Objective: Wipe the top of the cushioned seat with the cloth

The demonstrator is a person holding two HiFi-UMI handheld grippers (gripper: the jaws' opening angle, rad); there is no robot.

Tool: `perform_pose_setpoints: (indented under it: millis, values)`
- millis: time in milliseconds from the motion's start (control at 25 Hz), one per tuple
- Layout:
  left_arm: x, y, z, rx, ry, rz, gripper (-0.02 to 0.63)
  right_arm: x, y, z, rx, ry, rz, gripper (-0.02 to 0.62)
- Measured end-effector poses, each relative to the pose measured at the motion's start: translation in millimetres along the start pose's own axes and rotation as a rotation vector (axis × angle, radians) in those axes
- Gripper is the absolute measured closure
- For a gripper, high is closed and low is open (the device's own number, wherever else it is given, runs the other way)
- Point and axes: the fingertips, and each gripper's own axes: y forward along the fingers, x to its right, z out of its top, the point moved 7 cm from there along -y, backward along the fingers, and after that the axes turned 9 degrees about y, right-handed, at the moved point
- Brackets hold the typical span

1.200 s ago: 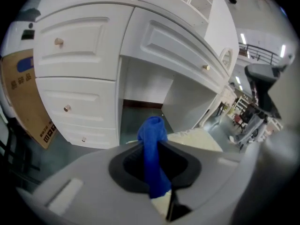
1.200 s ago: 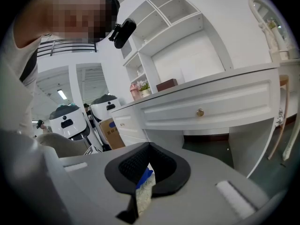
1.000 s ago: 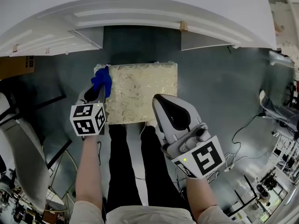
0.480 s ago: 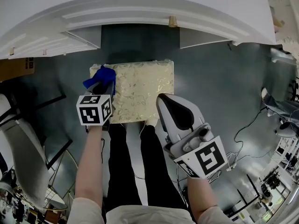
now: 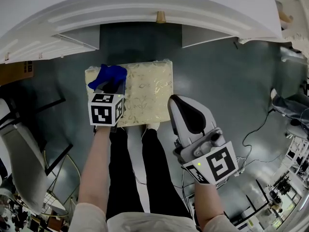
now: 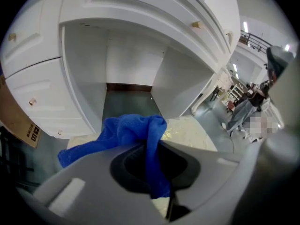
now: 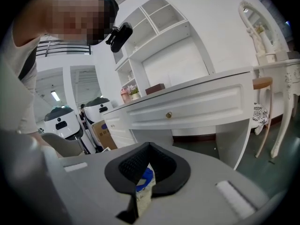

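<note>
The cushioned seat point(image 5: 145, 91) is a cream, floral-patterned square on the dark floor below the white dressing table. A blue cloth point(image 5: 109, 75) lies bunched on its back left corner. My left gripper point(image 5: 114, 87) is shut on the cloth and reaches over the seat's left side. In the left gripper view the cloth point(image 6: 133, 132) hangs folded between the jaws of the left gripper point(image 6: 152, 165), with the seat point(image 6: 190, 130) behind. My right gripper point(image 5: 182, 105) hovers over the floor beside the seat's right front corner. In the right gripper view the right gripper point(image 7: 143, 175) is shut and holds nothing.
The white dressing table point(image 5: 145, 6) with a drawer knob point(image 5: 160, 17) arches over the far side. A cardboard box point(image 5: 17, 70) and a grey chair point(image 5: 21, 153) stand at the left. Cables point(image 5: 253, 134) run across the floor at the right. The person's legs point(image 5: 128, 173) stand just before the seat.
My left gripper has carried the cloth rightward from the seat's left edge onto its back left top. The right gripper has stayed beside the seat.
</note>
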Motion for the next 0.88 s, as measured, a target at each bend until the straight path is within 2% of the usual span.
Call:
perform_pose_setpoints:
  millis: [480, 880]
  values:
    - [66, 30, 25, -0.006, 0.05, -0.037, 0.575, 36, -35, 4, 0.021, 0.015, -0.035, 0.595]
    - [104, 48, 39, -0.004, 0.05, -0.05, 0.575, 65, -62, 6, 0.035, 0.03, -0.057, 0.595]
